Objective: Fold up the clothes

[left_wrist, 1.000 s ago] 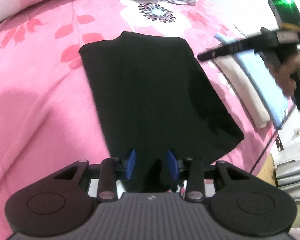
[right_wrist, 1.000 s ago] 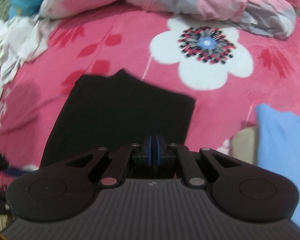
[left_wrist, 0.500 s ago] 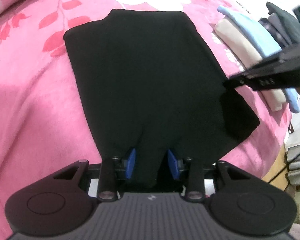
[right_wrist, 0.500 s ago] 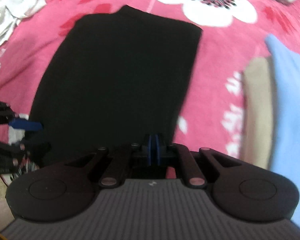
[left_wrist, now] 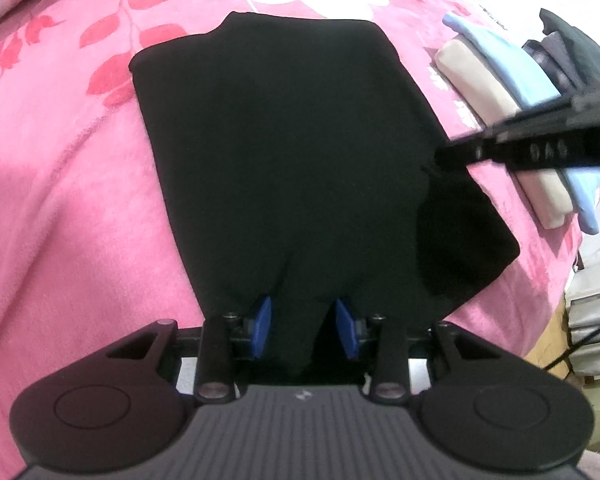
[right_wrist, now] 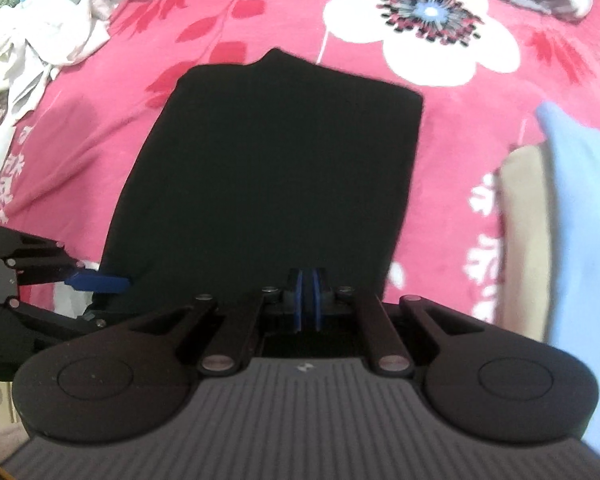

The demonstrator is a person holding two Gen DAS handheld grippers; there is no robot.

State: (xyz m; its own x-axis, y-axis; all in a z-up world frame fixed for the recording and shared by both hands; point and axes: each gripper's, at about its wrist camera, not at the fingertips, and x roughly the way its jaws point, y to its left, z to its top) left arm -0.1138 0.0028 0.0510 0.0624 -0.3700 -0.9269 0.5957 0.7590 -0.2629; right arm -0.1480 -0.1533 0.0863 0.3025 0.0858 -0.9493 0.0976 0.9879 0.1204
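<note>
Both grippers stood over the garment (left_wrist: 284, 152). Left gripper (left_wrist: 305, 320) bunched its hem; right gripper (right_wrist: 307, 300) was pinched closed, grip unclear. Corners should be lifted together, evenly.

The only lettering is on the right claw (left_wrist: 444, 156), seen in the left wrist view: pale characters along its black arm, resembling "DAS" but too blurred to read. Nothing else is legible.

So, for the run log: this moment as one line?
left gripper: bunched hem between jaws | right gripper: shut | black garment: flat on pink blanket
</note>
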